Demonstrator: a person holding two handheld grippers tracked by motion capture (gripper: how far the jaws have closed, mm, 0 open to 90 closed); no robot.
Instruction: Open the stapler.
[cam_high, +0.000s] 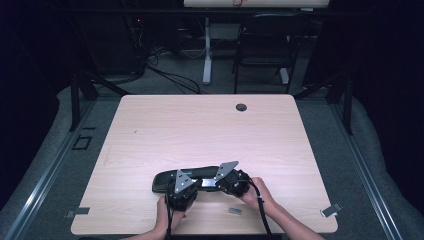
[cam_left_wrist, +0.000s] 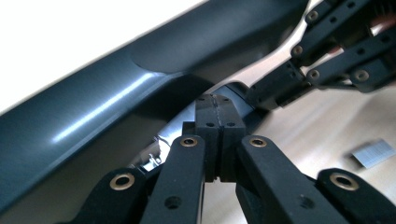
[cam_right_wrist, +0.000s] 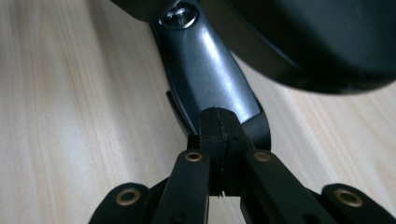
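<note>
- Black stapler (cam_high: 192, 176): long, dark, lying flat on the pale wooden table (cam_high: 200, 125), close to the table's near edge and a little left of its middle; the landmark for every entry below.
- Left gripper (cam_high: 181, 192): in the high view, at the stapler's near side toward its left half, held by the left hand (cam_high: 167, 212).
- Right gripper (cam_high: 231, 181): in the high view, at the stapler's right end, held by the right hand (cam_high: 260, 194).
- Block of staples (cam_high: 235, 211): small, grey, lying on the table nearer the person than the stapler's right end, apart from both grippers.
- Left gripper view: the left gripper (cam_left_wrist: 215, 112) has its 2 jaws pressed flat together with nothing between them; the tips sit against the stapler's lower part, under its dark upper arm (cam_left_wrist: 140, 88). The other gripper's linkage (cam_left_wrist: 327, 51) shows at upper right and the block of staples (cam_left_wrist: 373, 153) at the right edge.
- Right gripper view: the right gripper (cam_right_wrist: 219, 122) also has its 2 jaws fully closed on nothing, the tips resting on the stapler's glossy narrow base (cam_right_wrist: 210, 74); a metal rivet (cam_right_wrist: 177, 15) shows at the top, detail the high view cannot resolve.
- Cable hole (cam_high: 241, 107): round, in the table's far part, well beyond the stapler.
</note>
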